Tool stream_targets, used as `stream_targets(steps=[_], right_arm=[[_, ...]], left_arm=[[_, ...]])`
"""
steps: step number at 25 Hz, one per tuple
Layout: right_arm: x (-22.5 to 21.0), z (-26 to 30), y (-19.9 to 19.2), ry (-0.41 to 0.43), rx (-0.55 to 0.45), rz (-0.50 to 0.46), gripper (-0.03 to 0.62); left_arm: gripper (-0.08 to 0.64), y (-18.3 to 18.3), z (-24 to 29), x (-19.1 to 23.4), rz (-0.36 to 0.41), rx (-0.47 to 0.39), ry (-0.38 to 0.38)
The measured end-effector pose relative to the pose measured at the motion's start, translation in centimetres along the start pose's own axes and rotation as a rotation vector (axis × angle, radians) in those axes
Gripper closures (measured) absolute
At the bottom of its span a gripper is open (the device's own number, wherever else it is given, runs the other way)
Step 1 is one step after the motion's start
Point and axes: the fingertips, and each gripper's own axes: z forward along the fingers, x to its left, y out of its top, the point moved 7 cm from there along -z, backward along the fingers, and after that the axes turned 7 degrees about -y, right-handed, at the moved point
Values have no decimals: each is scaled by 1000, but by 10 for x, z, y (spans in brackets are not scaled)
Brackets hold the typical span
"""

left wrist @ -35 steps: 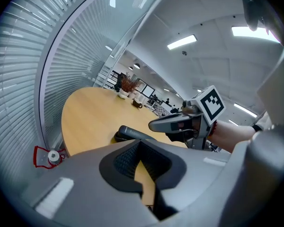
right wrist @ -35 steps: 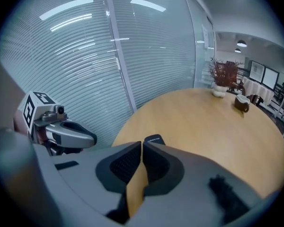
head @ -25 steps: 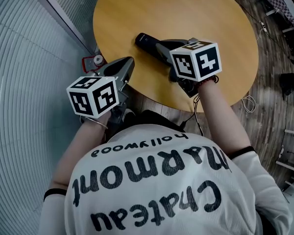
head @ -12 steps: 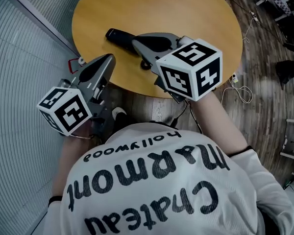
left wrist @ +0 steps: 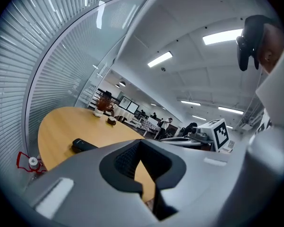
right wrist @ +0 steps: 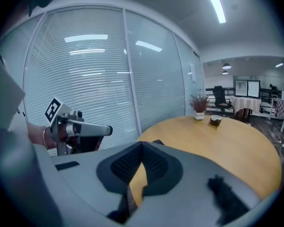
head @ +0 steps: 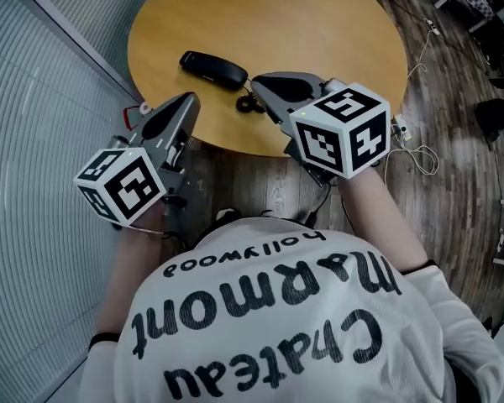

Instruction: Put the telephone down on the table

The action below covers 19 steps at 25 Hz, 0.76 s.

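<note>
Okay, phone: slim black plastic telephone lay flat on round tan wooden table
left gripper: jaws were together, empty
right gripper: jaws were together, empty

The left tongs are shut tight with nothing in them. They point forward and a bit to the right. The right tongs are shut and empty too, and point forward and left. The left arm is bent low. The right arm reaches farther out.
</note>
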Motion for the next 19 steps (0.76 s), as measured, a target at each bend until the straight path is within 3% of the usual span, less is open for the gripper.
stream_targets(steps=[5, 13, 19], right_arm=[[5, 10, -20, -64, -6, 47, 577], [18, -9, -11, -76, -34, 67, 577], [26, 0, -30, -80, -32, 54, 577]], left_arm=[[554, -12, -10, 18, 13, 17, -31], [554, -8, -25, -2, 13, 36, -45], [554, -29, -32, 10, 11, 26, -51]])
